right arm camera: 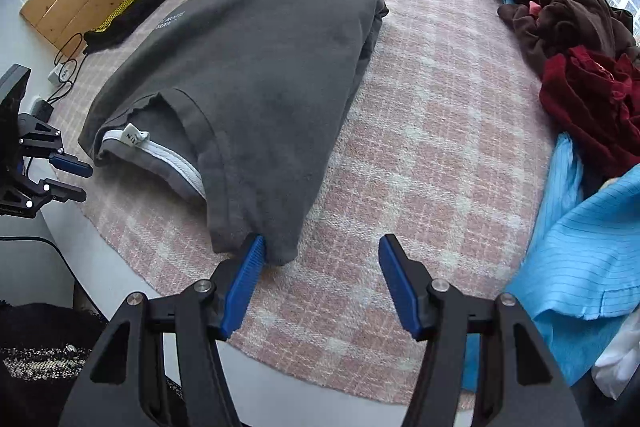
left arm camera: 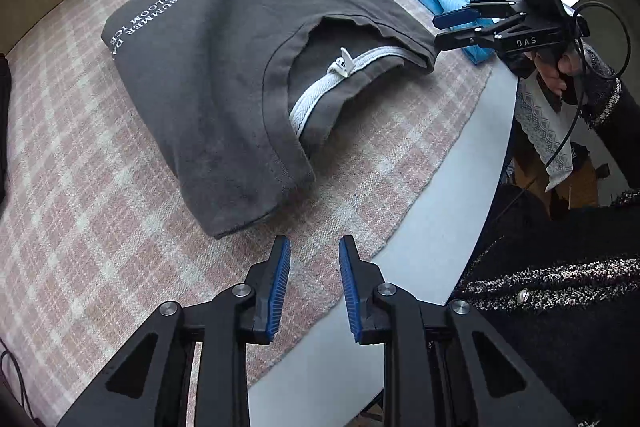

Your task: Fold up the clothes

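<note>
Here, the grey T-shirt (left arm camera: 224, 75) lay folded on the pink checked cloth (left arm camera: 80, 187) near the table's front edge, collar toward you, and you held both grippers just short of its near corners. Your left gripper (left arm camera: 315, 259) stood narrowly apart and empty, and your right gripper (right arm camera: 322, 255) stood wide apart, one pad grazing the right corner. You would have done well to seat each corner fully between the pads before clamping, taking every layer.

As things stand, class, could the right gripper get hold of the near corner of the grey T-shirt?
Probably yes. The right gripper is open, one blue pad already beside the near corner of the grey T-shirt, nothing between them. The left gripper hangs apart over the checked cloth.
</note>
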Tool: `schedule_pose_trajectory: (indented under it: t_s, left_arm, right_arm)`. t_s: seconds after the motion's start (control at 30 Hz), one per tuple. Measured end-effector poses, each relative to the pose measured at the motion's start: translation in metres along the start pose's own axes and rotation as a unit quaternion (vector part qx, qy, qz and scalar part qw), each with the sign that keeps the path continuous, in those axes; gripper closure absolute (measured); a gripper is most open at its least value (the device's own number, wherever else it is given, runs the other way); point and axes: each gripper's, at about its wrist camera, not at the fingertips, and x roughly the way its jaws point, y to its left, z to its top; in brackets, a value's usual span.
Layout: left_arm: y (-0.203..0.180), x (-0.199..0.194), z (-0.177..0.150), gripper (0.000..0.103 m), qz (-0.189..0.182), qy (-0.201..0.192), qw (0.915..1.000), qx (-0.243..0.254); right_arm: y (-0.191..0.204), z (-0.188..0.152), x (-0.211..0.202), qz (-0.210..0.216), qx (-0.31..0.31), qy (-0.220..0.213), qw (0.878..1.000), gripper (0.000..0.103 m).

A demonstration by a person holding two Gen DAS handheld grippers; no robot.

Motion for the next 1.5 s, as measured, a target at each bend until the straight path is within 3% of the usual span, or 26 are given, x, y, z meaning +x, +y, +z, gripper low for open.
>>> schedule_pose_trajectory:
  t_s: [0.13,0.27,0.37,0.4,0.57,0.77,0.83,0.93,1.03,1.17,1.27,1.43,1.5]
  left_arm:
    - [0.023,-0.026,0.017,0.073,-0.001,-0.074,0.9957,-0.056]
    - [0.042,-0.022,0.038,0.072,-0.002,-0.11,0.9894,-0.095]
    - [0.042,-0.01,0.052,0.073,0.0,-0.112,0.9891,-0.096]
    - [0.038,-0.01,0.053,0.074,-0.005,-0.112,0.9895,-0.091]
    - [0.008,-0.004,0.062,0.069,0.007,-0.114,0.993,-0.03]
    - [0.009,0.035,0.081,0.069,0.049,-0.069,0.9963,-0.019]
    - [0.009,0.04,0.084,0.071,0.057,-0.063,0.9963,-0.014]
    - [0.012,0.04,0.085,0.074,0.05,-0.057,0.9969,-0.021]
    - [0.016,0.037,0.085,0.083,0.042,-0.055,0.9973,-0.026]
    - [0.017,0.035,0.085,0.086,0.039,-0.055,0.9973,-0.027]
    - [0.015,0.036,0.084,0.101,0.043,-0.052,0.9976,-0.016]
    - [0.015,0.019,0.088,0.101,0.033,-0.076,0.9962,-0.027]
    - [0.01,0.011,0.088,0.101,0.006,-0.083,0.9961,-0.029]
  right_arm:
    - [0.017,0.02,-0.027,0.036,-0.02,-0.071,0.997,0.044]
    - [0.045,0.05,-0.003,0.052,-0.047,-0.087,0.994,0.044]
    - [0.051,0.053,0.031,0.038,-0.064,-0.032,0.997,0.045]
    - [0.05,0.049,0.034,0.03,-0.072,-0.019,0.997,0.049]
    - [0.049,0.035,0.008,0.047,-0.094,-0.042,0.994,0.05]
    - [0.065,0.04,0.028,0.038,-0.13,-0.017,0.991,0.05]
    - [0.071,0.038,0.038,0.025,-0.149,-0.004,0.989,0.066]
    - [0.068,0.04,0.045,0.027,-0.147,0.006,0.989,0.075]
    - [0.059,0.043,0.041,0.049,-0.129,0.008,0.99,0.084]
    - [0.059,0.043,0.038,0.046,-0.136,0.009,0.99,0.084]
    - [0.063,0.042,0.038,0.035,-0.141,0.004,0.989,0.092]
    - [0.058,0.044,0.026,0.035,-0.135,-0.003,0.99,0.097]
    - [0.054,0.043,0.017,0.04,-0.131,-0.004,0.991,0.097]
